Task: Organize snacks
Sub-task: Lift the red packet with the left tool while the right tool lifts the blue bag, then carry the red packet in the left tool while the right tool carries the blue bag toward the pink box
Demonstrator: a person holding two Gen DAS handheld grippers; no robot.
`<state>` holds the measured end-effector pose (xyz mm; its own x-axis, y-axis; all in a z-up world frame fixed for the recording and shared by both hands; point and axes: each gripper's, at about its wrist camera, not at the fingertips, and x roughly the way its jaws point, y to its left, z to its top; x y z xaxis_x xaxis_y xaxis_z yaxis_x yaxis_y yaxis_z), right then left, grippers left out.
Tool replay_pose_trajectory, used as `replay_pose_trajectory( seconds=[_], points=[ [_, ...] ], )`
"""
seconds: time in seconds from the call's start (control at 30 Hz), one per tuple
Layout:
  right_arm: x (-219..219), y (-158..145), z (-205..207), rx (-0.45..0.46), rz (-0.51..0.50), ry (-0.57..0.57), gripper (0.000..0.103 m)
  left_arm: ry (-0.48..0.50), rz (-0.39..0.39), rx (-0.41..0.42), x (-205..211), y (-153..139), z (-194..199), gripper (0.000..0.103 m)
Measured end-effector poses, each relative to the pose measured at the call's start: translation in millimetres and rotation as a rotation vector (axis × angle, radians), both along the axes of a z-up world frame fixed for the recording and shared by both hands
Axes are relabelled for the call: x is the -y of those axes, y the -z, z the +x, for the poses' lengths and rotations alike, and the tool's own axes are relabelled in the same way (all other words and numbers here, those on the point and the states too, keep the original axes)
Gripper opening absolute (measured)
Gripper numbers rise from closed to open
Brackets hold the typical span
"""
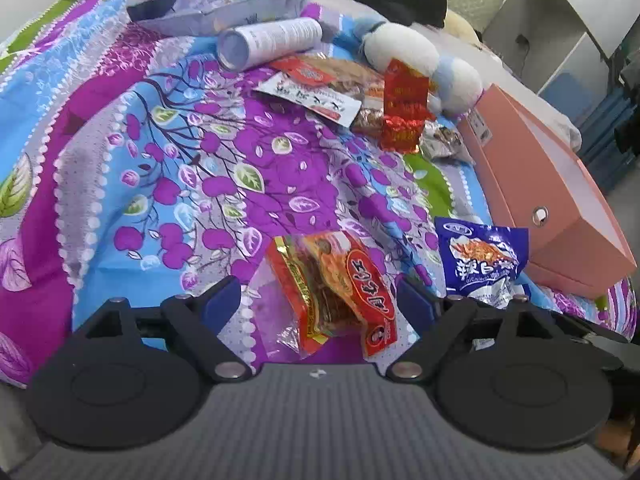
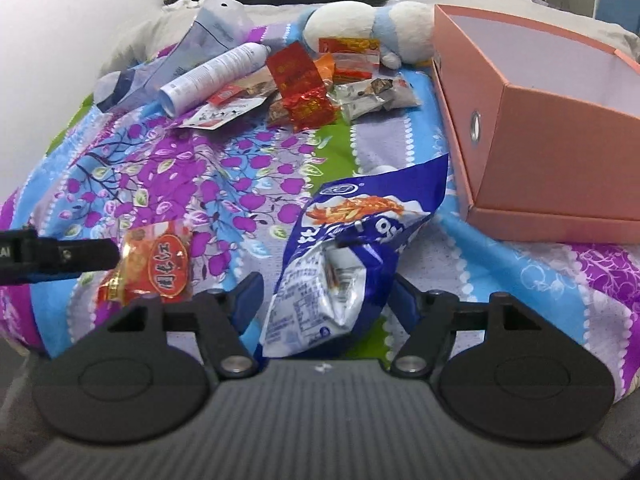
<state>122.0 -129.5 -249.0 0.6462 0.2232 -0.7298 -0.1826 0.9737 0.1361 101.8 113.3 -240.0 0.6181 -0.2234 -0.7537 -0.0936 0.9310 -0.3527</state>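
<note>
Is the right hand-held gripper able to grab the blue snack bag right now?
Probably yes. The right hand-held gripper is open, and the blue snack bag already lies between its fingers. Nothing blocks it; the pink box stands apart to the side.

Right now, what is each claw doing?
Left claw: open, straddling the red snack packet, not gripping.
Right claw: open around the blue snack bag, not gripping.

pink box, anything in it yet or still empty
Empty as far as shown: the pink box is open-topped, and the right wrist view shows only bare white inner walls. Its floor is hidden, so low-lying packets cannot be ruled out.
</note>
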Motion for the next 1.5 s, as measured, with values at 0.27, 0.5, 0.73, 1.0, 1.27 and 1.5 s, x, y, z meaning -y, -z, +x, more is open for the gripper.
replay_pose_trajectory(
  seconds=[0.27, 0.5, 0.73, 1.0, 1.27, 1.5],
  points=[
    [-9.9, 12.6, 1.9, 0.013, -0.084, -0.038, 0.065, 0.022, 0.015, -0.026, 18.6, 8.4, 15.1, 0.091],
    [-9.8, 6.8, -3.1, 0.03, -0.13, -0.047, 0.055, 0.078, 0.143, -0.014, 41.1, 16.8, 25.3, 0.091],
    [-4.5, 6.1, -1.8, 0.018, -0.113, -0.04, 0.055, 0.124, 0.252, -0.014, 56.0, 27.0, 27.7, 0.087],
    [-3.7, 4.6, -1.4, 0.002, -0.089, -0.046, 0.055, 0.167, 0.316, 0.029, 71.8, 24.1, 21.9, 0.065],
    [-3.6, -2.0, -3.2, 0.004, -0.083, -0.051, 0.055, 0.095, 0.223, 0.032, 53.6, 14.6, 21.9, 0.024],
    [-4.0, -8.6, -3.9, 0.018, -0.074, -0.056, 0.054, 0.075, 0.159, 0.006, 42.6, 16.1, 22.8, 0.009]
  ],
)
